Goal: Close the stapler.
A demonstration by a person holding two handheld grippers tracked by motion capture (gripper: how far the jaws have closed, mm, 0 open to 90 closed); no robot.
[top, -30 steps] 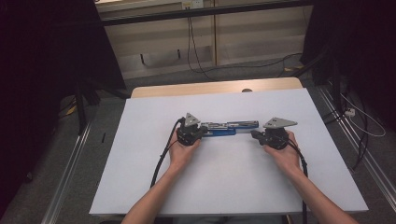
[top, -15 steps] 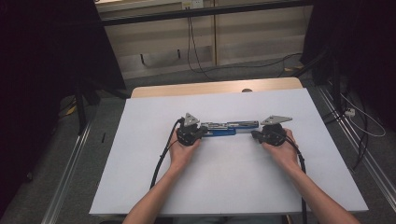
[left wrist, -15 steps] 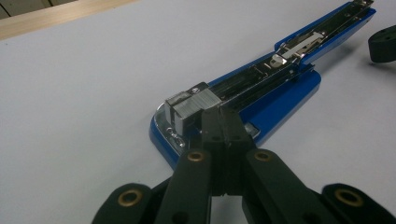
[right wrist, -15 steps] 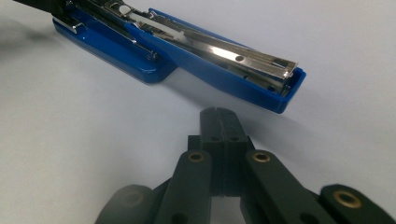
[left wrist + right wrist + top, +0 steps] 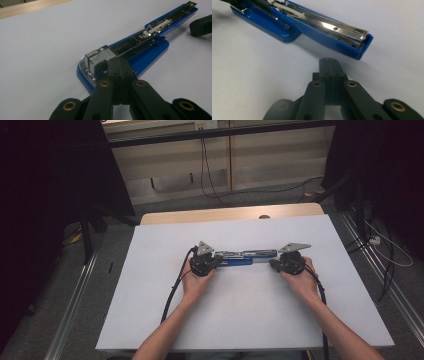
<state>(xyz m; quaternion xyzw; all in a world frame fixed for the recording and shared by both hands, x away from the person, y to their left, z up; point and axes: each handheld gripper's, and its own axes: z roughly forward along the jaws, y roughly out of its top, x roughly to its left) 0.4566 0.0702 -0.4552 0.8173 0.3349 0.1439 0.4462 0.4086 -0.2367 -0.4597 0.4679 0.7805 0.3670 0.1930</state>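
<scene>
The blue stapler (image 5: 239, 258) lies flung open near the middle of the white table (image 5: 150, 270), base and top arm laid out in one long line, the metal staple channel (image 5: 140, 40) facing up. In the left gripper view a block of staples (image 5: 98, 58) sits at the near end of that channel, right at the tips of the left gripper (image 5: 119, 65), whose jaws are pressed together with nothing between them. They rest on or just behind the staple block; I cannot tell whether they actually press on it.

Over on the other end, the right gripper (image 5: 329, 62) is likewise closed on nothing, its tips just short of the far blue tip of the open top arm (image 5: 359, 46) and apart from it.

What's changed over the last second? Very little, and that's the story. The stapler lies where it lay, and the left gripper has held its spot at the loaded end. The right gripper looks to have edged slightly inward along the table toward the stapler's tip. Both pairs of jaws have stayed together throughout.

My read: the staples look seated in the channel, and the left gripper is steadying that end. The right one is lining up to lift or fold the top arm back over. Closing the stapler looks like the step still to come.
</scene>
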